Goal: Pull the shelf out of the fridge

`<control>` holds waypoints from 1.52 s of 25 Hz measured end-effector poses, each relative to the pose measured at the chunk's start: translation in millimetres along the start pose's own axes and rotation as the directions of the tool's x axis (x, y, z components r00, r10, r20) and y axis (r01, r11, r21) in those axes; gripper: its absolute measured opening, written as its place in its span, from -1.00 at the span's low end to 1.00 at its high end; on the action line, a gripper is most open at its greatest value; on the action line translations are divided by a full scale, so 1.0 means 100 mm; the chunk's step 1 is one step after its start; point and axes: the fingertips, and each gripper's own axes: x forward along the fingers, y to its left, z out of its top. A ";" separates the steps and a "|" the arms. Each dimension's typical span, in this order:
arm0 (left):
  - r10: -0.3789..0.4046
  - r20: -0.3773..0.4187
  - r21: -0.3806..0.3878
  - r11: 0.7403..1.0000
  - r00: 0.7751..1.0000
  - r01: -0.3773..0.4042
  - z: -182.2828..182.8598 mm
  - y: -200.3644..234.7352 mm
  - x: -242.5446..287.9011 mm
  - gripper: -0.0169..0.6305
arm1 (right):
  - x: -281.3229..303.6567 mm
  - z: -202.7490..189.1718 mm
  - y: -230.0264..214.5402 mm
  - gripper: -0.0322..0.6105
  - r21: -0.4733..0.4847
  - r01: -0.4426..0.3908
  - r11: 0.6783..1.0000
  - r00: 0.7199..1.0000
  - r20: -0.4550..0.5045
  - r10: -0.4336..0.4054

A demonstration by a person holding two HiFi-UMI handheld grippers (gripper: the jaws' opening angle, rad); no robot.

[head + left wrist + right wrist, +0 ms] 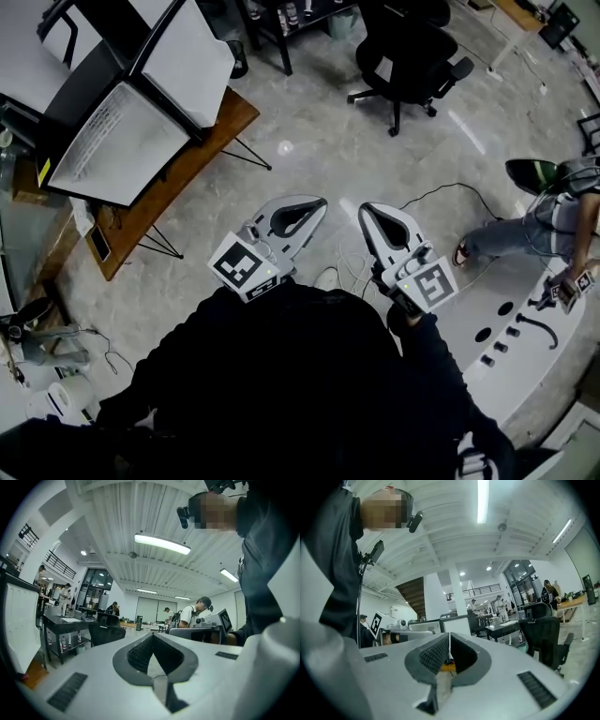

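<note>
- We hold the left gripper (pixel 317 204) over the grey floor (pixel 328 122). In the left gripper view its jaws (pixel 152 635) are pressed together at the tips with nothing between them.
- The right gripper (pixel 367 212) sits just beside it. Its jaws (pixel 449 634) are also pressed together and empty.
- The two pairs of jaws point the same way, close together but not touching.
- The fridge (pixel 117 131) is well off to the left of the left jaws. It is a black cabinet with white panels, standing on a wooden table (pixel 202 141).
- We cannot pick out the shelf inside it from here, and neither pair of jaws is near the fridge.
- A black office chair (pixel 403 56) stands well ahead of both pairs of jaws.
- A thin cable (pixel 441 192) lies on the floor to the right of the right jaws.
- Further right, another person (pixel 553 225) sits beside a white curved panel (pixel 506 337) with dark slots.
</note>
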 end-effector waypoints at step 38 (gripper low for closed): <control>0.742 0.117 -0.136 0.670 0.660 -0.730 0.06 2.35 -4.50 -0.92 | 3.81 -0.55 3.29 -0.88 0.050 -0.641 0.766 0.757 -0.126 0.641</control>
